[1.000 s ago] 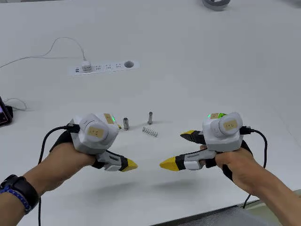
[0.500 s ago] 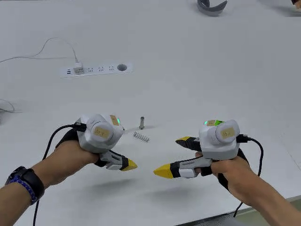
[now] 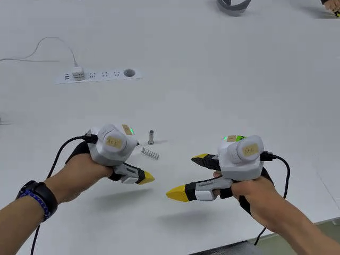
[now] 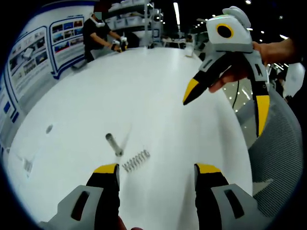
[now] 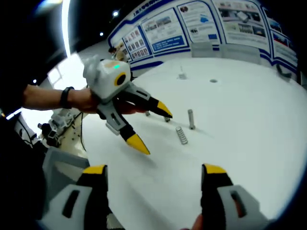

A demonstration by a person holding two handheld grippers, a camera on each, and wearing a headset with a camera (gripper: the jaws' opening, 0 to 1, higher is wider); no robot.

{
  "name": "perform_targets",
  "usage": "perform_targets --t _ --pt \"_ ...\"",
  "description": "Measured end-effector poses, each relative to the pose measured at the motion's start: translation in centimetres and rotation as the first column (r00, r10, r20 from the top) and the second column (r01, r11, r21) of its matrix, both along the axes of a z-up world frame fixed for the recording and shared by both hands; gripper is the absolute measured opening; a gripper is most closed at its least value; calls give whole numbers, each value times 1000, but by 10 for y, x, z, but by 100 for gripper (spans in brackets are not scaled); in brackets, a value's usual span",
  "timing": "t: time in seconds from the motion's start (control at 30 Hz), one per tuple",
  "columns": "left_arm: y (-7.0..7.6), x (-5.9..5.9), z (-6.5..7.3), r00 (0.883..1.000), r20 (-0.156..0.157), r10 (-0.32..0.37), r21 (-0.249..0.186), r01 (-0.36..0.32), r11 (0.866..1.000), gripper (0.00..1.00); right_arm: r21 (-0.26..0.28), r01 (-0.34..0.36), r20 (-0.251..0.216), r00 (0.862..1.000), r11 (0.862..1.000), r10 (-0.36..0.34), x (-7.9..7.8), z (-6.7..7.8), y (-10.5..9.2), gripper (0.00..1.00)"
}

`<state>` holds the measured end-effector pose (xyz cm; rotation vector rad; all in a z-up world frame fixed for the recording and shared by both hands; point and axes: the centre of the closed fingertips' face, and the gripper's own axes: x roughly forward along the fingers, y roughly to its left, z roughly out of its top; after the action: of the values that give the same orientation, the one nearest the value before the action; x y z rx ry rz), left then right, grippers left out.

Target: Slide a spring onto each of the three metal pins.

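Bench (image 3: 223,79): plain white and matt, stretching far beyond the pin (image 3: 151,137) on every side.
Pin: short metal post, upright on the bench, its shaft bare.
Spring (image 3: 150,153): small coil lying flat on the bench just beside the pin, on its near side, not touching it.
Left tongs (image 3: 139,170): held off the bench, just left of the pin and nearer the person; jaws apart, nothing between them. The left gripper view has the pin (image 4: 113,143) and spring (image 4: 136,161) just ahead of the yellow tips.
Right tongs (image 3: 187,176): off the bench, right of the pin and well apart from it; jaws wide apart and empty. The right gripper view has the pin (image 5: 191,119) and spring (image 5: 181,134) ahead.
Power strip (image 3: 98,75): white, flat on the bench far beyond the pin and to its left; a plug sits in it and a white cable (image 3: 42,45) curls away.
Grey object (image 3: 234,5): at the bench's far edge, beyond the pin to the right; too cut off to identify.
Room: in the left gripper view, poster boards (image 4: 67,36) line a wall beyond the pin, a person (image 4: 96,31) stands at the bench's far end, ceiling lights (image 4: 176,12) glow above, and a grey mesh panel (image 4: 276,158) sits off the bench edge, right of the pin.
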<state>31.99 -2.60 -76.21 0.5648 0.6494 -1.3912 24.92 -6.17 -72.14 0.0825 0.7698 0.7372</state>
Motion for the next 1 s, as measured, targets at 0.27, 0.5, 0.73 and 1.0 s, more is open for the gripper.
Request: perform_targets --t 0.27,0.5,0.73,1.0 --pt "-13 9 -13 1000 -20 11 -4 -12 1000 61 3 -1 -9 1000 1000 1 -2 -2 -2 81" --pt "-16 14 -24 995 -79 58 -12 -59 998 59 7 -5 -14 1000 1000 5 -1 -4 -1 81" --pt "-10 13 -33 994 -87 65 -8 -66 998 54 4 -10 -22 1000 1000 10 -2 -7 -2 81" --pt "3 5 -36 994 -85 62 0 -63 998 47 1 -8 -31 999 1000 8 -4 -10 -3 81"
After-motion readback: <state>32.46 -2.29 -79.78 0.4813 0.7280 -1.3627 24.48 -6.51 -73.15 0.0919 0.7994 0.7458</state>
